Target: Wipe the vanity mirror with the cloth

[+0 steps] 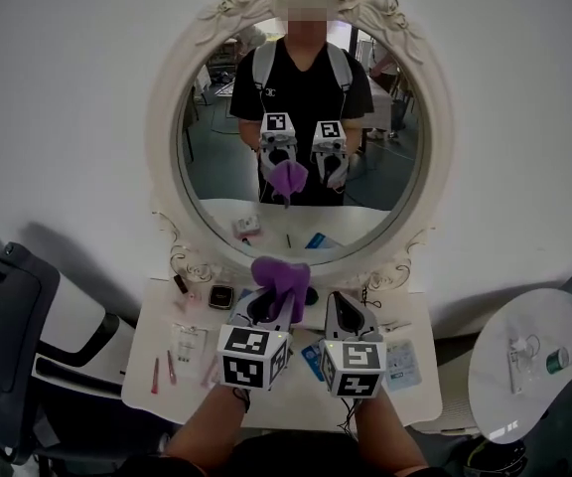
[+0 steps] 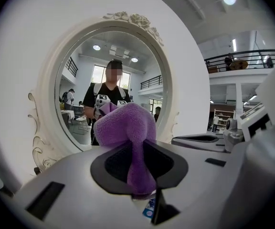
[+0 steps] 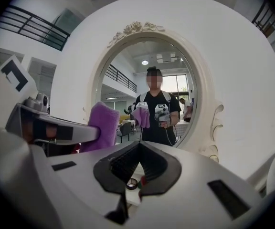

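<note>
The oval vanity mirror in its white carved frame stands at the back of the white vanity table. My left gripper is shut on a purple cloth, which bunches up above the jaws just below the mirror's lower rim. In the left gripper view the cloth is pinched between the dark pads, with the mirror close ahead. My right gripper hovers beside it, shut and empty. The right gripper view shows its jaws closed, the cloth to the left and the mirror ahead.
Small cosmetics lie on the table: a compact, flat packets, pink sticks and a blue card. A black chair stands at the left. A round white side table with small items stands at the right.
</note>
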Motion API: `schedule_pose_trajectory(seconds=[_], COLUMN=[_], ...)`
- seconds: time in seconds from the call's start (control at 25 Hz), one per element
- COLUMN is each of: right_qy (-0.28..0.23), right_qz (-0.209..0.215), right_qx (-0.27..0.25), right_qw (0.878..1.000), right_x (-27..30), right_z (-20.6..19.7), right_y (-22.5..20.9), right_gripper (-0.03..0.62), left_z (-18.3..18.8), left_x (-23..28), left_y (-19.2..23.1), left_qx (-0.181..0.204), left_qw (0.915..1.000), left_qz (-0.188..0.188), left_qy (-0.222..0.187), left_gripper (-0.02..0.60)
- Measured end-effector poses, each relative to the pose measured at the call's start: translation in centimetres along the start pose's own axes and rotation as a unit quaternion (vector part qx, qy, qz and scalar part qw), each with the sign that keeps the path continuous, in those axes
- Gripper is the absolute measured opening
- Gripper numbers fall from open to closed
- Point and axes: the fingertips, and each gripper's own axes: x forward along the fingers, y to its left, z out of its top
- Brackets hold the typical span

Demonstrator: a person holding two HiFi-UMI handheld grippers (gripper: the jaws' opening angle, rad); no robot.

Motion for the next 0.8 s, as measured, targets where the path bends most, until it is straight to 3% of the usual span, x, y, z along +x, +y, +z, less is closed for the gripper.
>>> schedule_pose_trajectory(seconds=[0.44, 0.64, 0.8], right_qy=[0.006, 0.008, 0.008], right_qz=[0.045, 0.053, 0.056], right_qx=[-0.005, 0.001, 0.008], right_qw=[0.999, 0.999, 0.998], right_x=[2.8, 4.0, 4.3], right_z=[0.1, 0.0, -0.1], right_y=[-2.0, -3.0, -3.3], right_gripper=[0.003, 0.003, 0.003], left_z=[6.2, 11.4, 16.3], left_x=[2.3, 1.4, 0.4], left_y=[5.5, 9.1, 11.3], left_qx=[0.018, 0.043, 0.104], left_qw=[0.9926, 0.9818, 0.9676], left_qz=[0.11, 0.165, 0.206], left_qy=[-0.047, -0.083, -0.103], left_gripper=[0.074, 0.074, 0.074])
